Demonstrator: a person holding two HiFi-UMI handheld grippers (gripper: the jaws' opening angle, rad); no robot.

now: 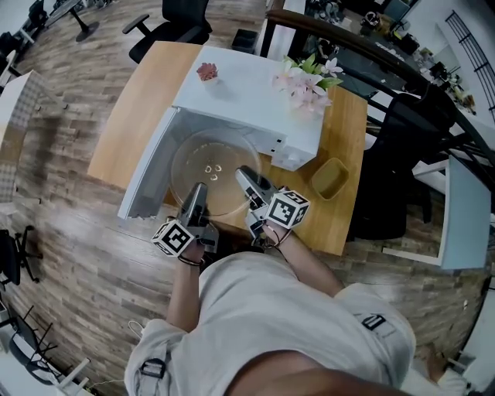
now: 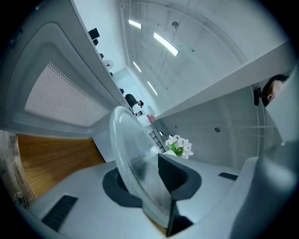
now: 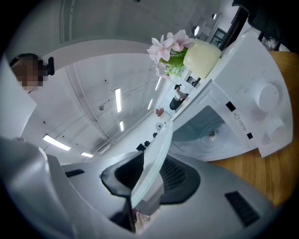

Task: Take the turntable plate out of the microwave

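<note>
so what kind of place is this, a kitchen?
Probably not: more likely an office or lab. The microwave sits on a wooden desk, with swivel office chairs and cluttered workbenches around it.

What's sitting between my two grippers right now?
The glass plate: the left gripper and right gripper each clamp its near rim, as the head view shows.
</note>
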